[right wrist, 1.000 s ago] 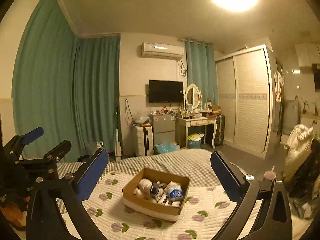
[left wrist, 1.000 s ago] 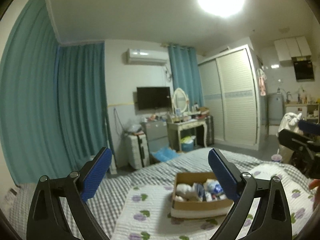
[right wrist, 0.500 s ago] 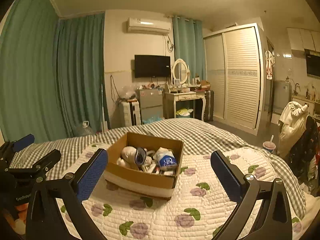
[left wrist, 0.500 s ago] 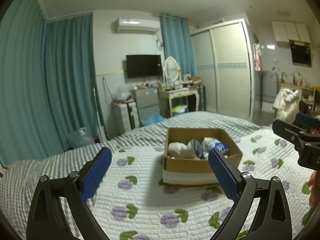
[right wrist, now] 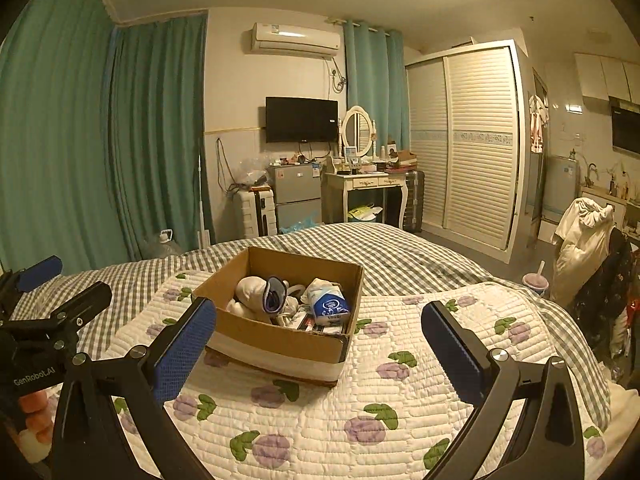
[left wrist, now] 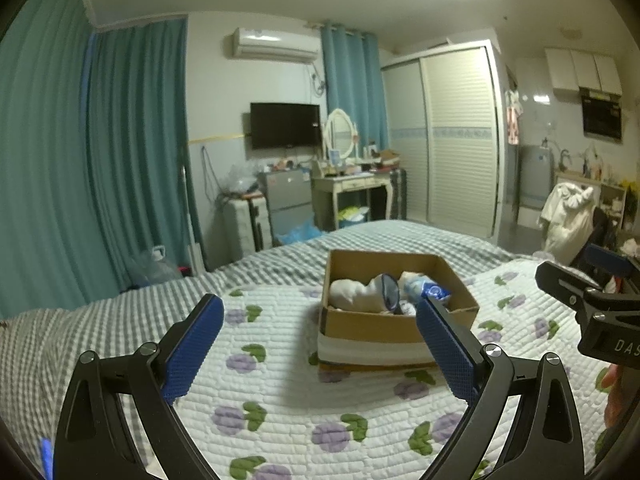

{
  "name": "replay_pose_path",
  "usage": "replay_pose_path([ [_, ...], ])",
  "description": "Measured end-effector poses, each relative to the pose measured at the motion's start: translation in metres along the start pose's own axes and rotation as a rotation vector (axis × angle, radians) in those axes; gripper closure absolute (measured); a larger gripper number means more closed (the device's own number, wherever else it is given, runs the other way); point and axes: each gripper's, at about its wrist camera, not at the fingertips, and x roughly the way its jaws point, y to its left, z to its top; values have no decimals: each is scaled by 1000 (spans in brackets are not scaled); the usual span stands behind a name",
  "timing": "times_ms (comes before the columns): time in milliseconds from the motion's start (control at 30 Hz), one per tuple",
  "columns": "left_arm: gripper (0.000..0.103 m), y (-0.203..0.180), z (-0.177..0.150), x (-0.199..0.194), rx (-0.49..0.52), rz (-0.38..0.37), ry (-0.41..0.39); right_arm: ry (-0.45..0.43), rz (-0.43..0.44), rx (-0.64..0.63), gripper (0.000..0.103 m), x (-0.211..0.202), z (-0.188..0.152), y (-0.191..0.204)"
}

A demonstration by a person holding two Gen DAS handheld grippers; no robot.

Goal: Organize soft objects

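A brown cardboard box (left wrist: 380,326) (right wrist: 280,340) sits on the flowered white quilt (left wrist: 280,400) (right wrist: 380,400) on the bed. It holds a white plush toy (left wrist: 352,294) (right wrist: 250,292), a blue-rimmed soft item (left wrist: 389,288) (right wrist: 274,294) and a blue-and-white tissue pack (left wrist: 430,290) (right wrist: 330,304). My left gripper (left wrist: 318,344) is open and empty, short of the box and above the quilt. My right gripper (right wrist: 318,344) is open and empty, short of the box. Each gripper also shows at the edge of the other's view.
A grey checked blanket (left wrist: 80,320) (right wrist: 400,256) covers the bed under the quilt. Beyond the bed stand teal curtains (right wrist: 152,140), a dressing table (right wrist: 360,184), a small fridge (right wrist: 296,196) and a white wardrobe (right wrist: 472,140). A chair with clothes (right wrist: 592,248) stands right.
Both grippers have tilted down and come closer to the box, which now looks larger and lower in both views. Both stay open and empty.
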Motion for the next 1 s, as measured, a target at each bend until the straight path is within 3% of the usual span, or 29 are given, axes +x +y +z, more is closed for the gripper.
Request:
replay_pose_path([
  [1000,4,2,1,-1,0,-18,20,16,-7,0,0,1,3,0],
])
